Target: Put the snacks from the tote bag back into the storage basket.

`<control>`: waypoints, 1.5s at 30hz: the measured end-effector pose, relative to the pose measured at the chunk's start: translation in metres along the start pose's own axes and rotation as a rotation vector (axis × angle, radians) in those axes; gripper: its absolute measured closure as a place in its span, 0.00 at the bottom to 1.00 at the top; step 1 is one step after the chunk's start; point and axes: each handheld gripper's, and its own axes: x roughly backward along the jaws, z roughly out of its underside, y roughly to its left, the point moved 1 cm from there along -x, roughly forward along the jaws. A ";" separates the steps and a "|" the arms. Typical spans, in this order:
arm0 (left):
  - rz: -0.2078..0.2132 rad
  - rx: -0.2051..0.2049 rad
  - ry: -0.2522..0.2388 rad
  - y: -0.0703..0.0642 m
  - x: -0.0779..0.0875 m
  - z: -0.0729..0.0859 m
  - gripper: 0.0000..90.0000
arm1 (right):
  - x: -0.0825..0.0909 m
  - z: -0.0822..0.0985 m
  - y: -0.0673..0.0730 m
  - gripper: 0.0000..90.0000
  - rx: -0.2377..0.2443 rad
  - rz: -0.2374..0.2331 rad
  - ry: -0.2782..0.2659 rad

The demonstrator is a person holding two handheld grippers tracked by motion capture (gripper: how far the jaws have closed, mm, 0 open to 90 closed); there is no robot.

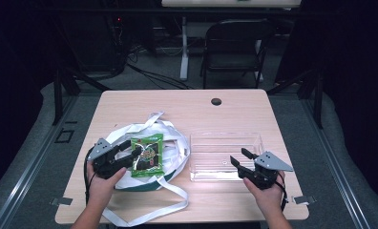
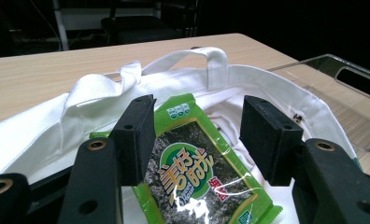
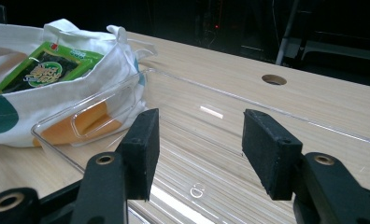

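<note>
**Ana:** Left gripper view looks straight along the left claw (image 2: 197, 140): its jaws stand wide, with the green seaweed packet (image 2: 197, 172) lying between and below them, and neither pad presses on it.

**Ben:** So nothing is gripped. Where does the packet rest?

**Ana:** On the white tote bag (image 1: 173, 143), which lies crumpled on the left half of the worktop (image 1: 177, 102). In the high view the left claw (image 1: 132, 153) sits at the packet's (image 1: 147, 155) left edge.

**Ben:** And its long axis?

**Ana:** It runs away from the person, roughly in line with the claw's reach in the left gripper view, so the jaws straddle the short width. Closing them there would likely catch both long edges.

**Ben:** The other hand?

**Ana:** The right claw (image 1: 239, 158) is also wide and empty, hovering at the near right of the clear plastic tray (image 1: 225, 138), well apart from the packet. The tray stands just beside the bag, to its right, and looks empty.

**Ben:** Then the left hand is plainly nearer and should take it.
</note>
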 end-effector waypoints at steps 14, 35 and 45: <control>0.049 0.058 0.029 0.001 -0.001 -0.004 0.53 | 0.002 0.001 -0.001 0.48 -0.001 0.013 0.000; 0.074 0.279 0.125 0.014 -0.009 -0.014 0.47 | 0.004 -0.002 0.000 0.48 -0.003 0.026 0.000; 0.060 0.344 0.252 0.024 -0.021 -0.014 0.45 | 0.004 -0.001 -0.002 0.49 -0.017 0.019 0.011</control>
